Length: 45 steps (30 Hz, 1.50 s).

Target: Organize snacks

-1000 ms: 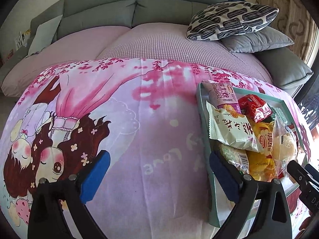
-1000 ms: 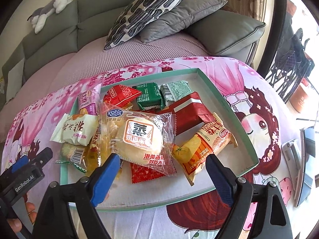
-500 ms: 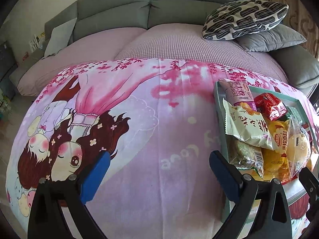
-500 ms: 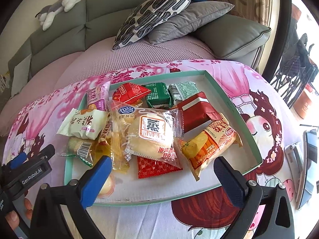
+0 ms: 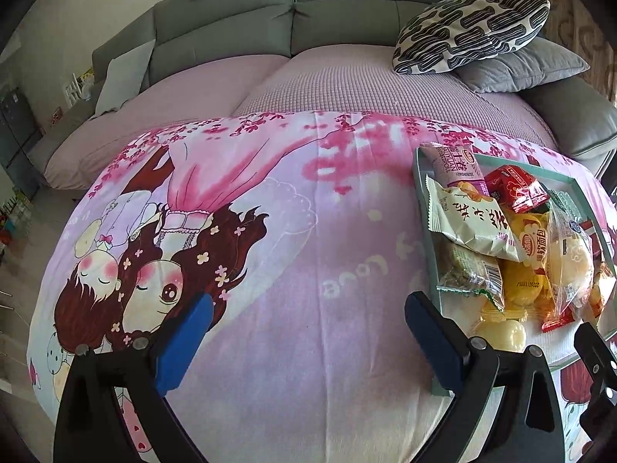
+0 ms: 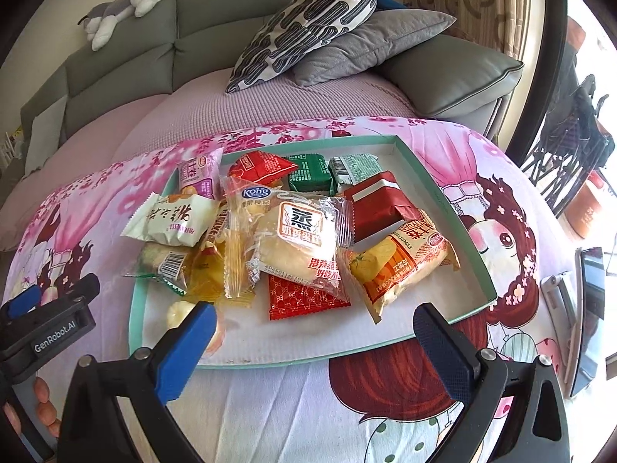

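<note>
Mostly snacks (image 6: 293, 231) piled mixed in teal tray (image 6: 455, 208), wrappers crumpled.

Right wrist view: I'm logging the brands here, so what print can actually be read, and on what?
"Kong": clear bun packet.
"GenRobot.AI": left gripper.
Upside-down Latin letters on the cloth: not legible.
Chinese print on the cream packet and orange packet: too unclear to quote.
Barcode digits and date codes: too small.

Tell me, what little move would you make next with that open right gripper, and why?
Probably lower the right gripper onto the clear-wrapped bun: it lies on top of the snack pile in the tray, nearest the empty gripper.
</note>
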Available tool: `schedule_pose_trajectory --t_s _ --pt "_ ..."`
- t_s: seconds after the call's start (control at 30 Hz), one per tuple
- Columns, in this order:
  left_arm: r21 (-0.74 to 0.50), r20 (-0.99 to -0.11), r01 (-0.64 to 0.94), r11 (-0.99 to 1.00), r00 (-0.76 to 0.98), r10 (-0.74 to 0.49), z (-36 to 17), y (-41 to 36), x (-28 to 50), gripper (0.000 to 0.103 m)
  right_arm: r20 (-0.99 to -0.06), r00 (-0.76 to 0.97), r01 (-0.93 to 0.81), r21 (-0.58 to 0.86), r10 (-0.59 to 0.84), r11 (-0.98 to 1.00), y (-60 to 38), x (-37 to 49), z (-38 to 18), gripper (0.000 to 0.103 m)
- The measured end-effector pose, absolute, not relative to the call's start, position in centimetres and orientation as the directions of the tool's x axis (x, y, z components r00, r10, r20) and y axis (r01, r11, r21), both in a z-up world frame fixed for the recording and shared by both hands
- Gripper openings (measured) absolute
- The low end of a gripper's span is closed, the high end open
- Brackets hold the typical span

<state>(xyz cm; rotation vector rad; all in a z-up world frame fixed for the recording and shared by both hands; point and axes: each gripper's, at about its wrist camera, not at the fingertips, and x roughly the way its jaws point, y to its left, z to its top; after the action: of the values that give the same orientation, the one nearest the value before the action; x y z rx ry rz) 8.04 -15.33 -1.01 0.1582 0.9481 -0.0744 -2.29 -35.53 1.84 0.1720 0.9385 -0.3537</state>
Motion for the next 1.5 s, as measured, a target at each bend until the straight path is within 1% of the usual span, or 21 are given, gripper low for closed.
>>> schedule_pose_trajectory --t_s 0.43,0.57,1.5 --pt "0.120 -0.834 0.142 0.983 0.551 0.022 -1.4 -13.4 5.6 0.100 -0.802 0.559 0.310 -0.034 -0.211 0.950 -32.7 -4.0 2.4 0.103" --pt "0.142 -0.841 0.142 0.980 0.539 0.044 -1.9 -12.5 5.1 0.100 -0.800 0.561 0.305 -0.038 -0.212 0.952 -32.2 -4.4 2.5 0.103" --pt "0.113 -0.848 0.156 0.981 0.531 0.013 -2.1 -9.2 2.0 0.100 -0.824 0.525 0.284 -0.064 -0.211 0.957 -30.7 -6.9 0.8 0.103"
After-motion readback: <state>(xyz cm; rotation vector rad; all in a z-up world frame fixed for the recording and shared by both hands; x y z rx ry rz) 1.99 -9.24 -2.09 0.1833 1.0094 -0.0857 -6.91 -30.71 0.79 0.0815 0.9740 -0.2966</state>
